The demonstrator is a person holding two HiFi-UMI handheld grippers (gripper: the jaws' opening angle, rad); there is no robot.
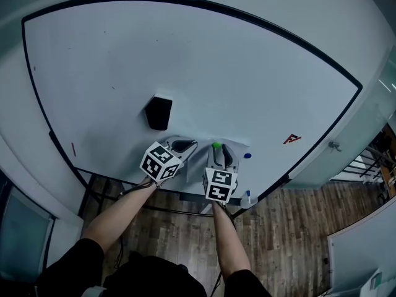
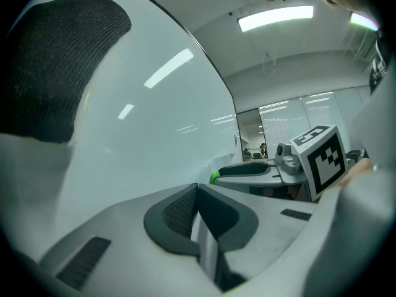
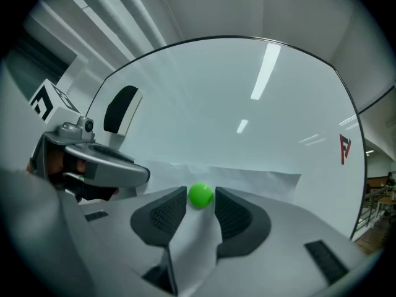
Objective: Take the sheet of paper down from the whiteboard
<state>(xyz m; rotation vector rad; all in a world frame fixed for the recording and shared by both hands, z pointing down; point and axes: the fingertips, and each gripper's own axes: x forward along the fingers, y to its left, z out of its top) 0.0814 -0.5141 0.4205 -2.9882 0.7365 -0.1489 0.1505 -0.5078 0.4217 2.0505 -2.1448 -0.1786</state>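
The white sheet of paper (image 1: 238, 145) hangs low on the whiteboard (image 1: 185, 60), under a green ball magnet (image 1: 217, 145). My left gripper (image 1: 179, 146) is at the sheet's left side, shut on an edge of the paper (image 2: 208, 252), which shows as a thin strip between the pads. My right gripper (image 1: 218, 154) points at the board just right of it. In the right gripper view its jaws (image 3: 200, 205) stand open, with the green magnet (image 3: 200, 194) between the fingertips and a fold of paper (image 3: 195, 240) lying loose in the gap.
A black eraser (image 1: 158, 112) sticks to the board above and left of the grippers. A blue magnet (image 1: 247, 156) sits at the sheet's right edge, and a red mark (image 1: 292, 139) lies further right. The board's bottom rail (image 1: 185, 197) runs below the grippers, over a wooden floor.
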